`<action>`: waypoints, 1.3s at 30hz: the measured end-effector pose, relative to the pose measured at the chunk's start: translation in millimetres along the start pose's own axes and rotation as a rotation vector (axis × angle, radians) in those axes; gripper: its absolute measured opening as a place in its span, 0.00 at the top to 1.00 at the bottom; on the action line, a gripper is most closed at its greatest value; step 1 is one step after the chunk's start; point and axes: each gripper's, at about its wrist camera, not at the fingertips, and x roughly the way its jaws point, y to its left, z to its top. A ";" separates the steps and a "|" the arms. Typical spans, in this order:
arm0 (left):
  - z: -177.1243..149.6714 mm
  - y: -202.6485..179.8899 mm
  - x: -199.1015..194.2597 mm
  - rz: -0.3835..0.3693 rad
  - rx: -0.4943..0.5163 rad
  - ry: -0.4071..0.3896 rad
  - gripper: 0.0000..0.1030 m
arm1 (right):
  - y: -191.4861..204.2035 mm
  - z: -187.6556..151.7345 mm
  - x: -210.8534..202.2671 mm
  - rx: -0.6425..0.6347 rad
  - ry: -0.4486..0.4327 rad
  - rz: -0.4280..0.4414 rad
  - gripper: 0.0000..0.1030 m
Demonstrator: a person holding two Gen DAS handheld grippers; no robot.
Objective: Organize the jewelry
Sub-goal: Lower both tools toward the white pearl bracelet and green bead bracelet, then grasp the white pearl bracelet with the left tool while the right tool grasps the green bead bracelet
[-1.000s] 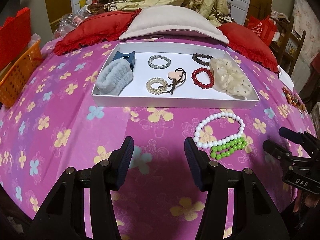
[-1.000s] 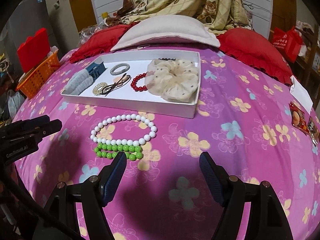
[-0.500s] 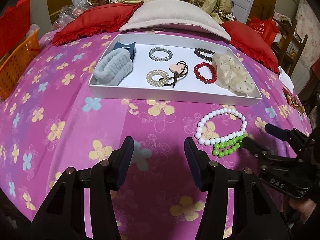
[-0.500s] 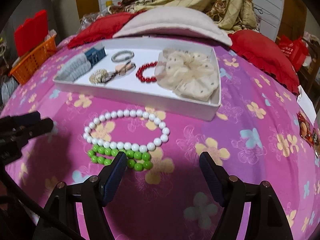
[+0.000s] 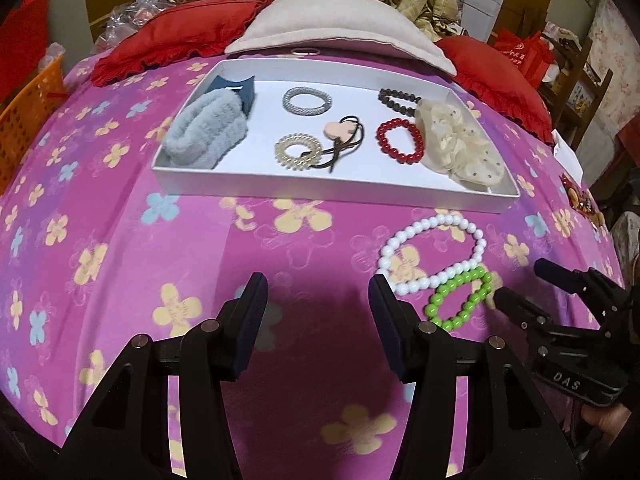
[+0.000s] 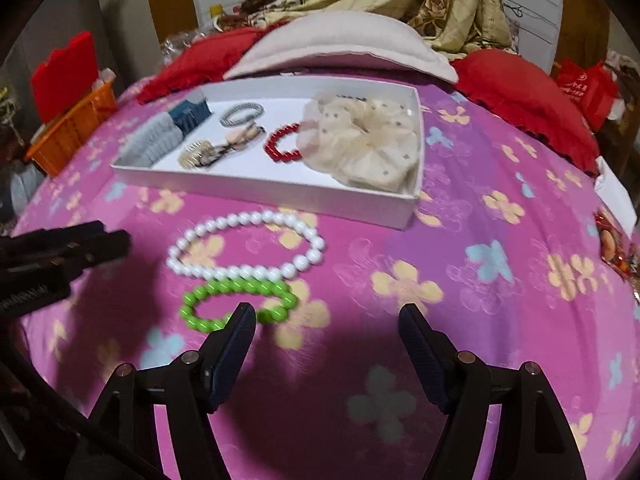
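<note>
Beads on the pink flower blanket (image 5: 120, 240): white bead bracelet (image 6: 244, 248) and green bead bracelet (image 6: 236, 304) lie touching, just in front of the white tray (image 5: 320, 190). Tray holds a red bead bracelet (image 5: 400, 140), cream scrunchie (image 5: 460, 148) & other hair ties. Left gripper (image 5: 318, 300) has its fingers apart, nothing btwn them. Right gripper (image 6: 326, 328) is apart too, its left finger over the green one's near edge.

The cream scrunchie (image 6: 362, 142) hides most of the dark bracelet (image 6: 352, 97).
</note>
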 end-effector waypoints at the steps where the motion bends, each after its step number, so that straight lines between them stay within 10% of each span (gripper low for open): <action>1: 1.4 -2.1 0.4 -0.002 0.004 -0.002 0.49 | 3.3 2.0 2.5 -0.003 -0.001 0.000 0.29; 17: 17.2 -29.5 21.7 -0.036 0.082 0.021 0.49 | -18.2 -3.5 6.4 0.011 0.026 -0.047 0.31; 27: 21.0 -51.5 51.9 -0.059 0.178 0.082 0.50 | -1.1 -6.9 10.2 -0.089 -0.034 -0.030 0.80; 32: 24.1 -52.2 54.5 -0.049 0.173 0.055 0.90 | -3.4 -4.8 9.8 -0.085 -0.054 -0.017 0.91; 39: 26.4 -34.4 39.4 -0.099 0.086 0.048 0.92 | -8.2 6.5 -16.4 -0.064 -0.119 0.029 0.92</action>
